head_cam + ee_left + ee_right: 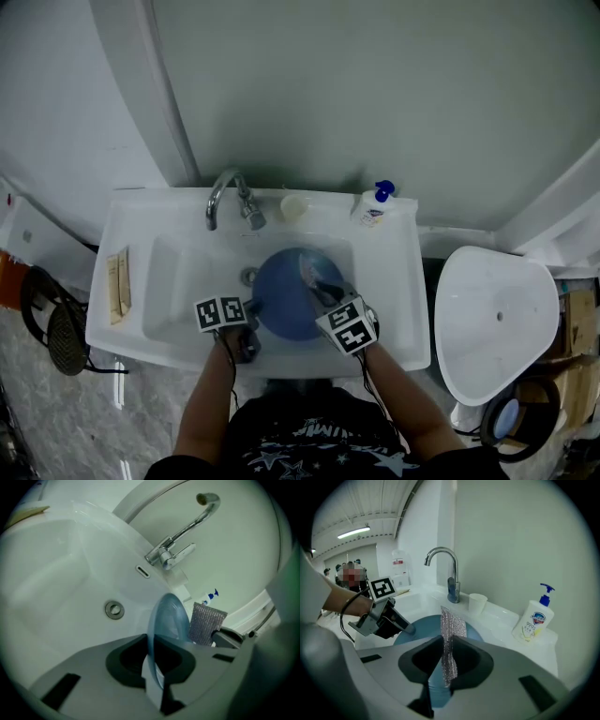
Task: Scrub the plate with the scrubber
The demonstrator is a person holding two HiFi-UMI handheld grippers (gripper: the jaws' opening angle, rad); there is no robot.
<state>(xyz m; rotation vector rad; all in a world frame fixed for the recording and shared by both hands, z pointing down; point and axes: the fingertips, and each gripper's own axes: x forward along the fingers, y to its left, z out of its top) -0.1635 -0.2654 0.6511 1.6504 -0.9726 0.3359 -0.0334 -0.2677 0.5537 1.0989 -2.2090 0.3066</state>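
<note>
At your far left a dark, round-seated stool [56,328] stands on the mottled floor. A slim wooden strip [118,284] lies on the flat left ledge of the sink [131,323], which is glossy white.

Your left gripper [251,309] has its jaws pinched almost together on the thin rim of the plate [286,295]. The plate is a round, smooth, translucent blue disc, held over the basin just right of the small metal drain [114,610].

Your right gripper [326,298] is clamped on the scrubber [451,639], a flat rectangular pad of glittery silver mesh. The pad stands edgewise just beside the plate's face, and I cannot tell whether it touches.

Along the rear ledge a curved chrome faucet [225,195] rises first, then a small pale cup [293,206] and a white pump bottle [372,206] with a blue top. A plain pale wall backs the sink. A rounded white fixture [497,319] with a smooth surface sits to the right.
</note>
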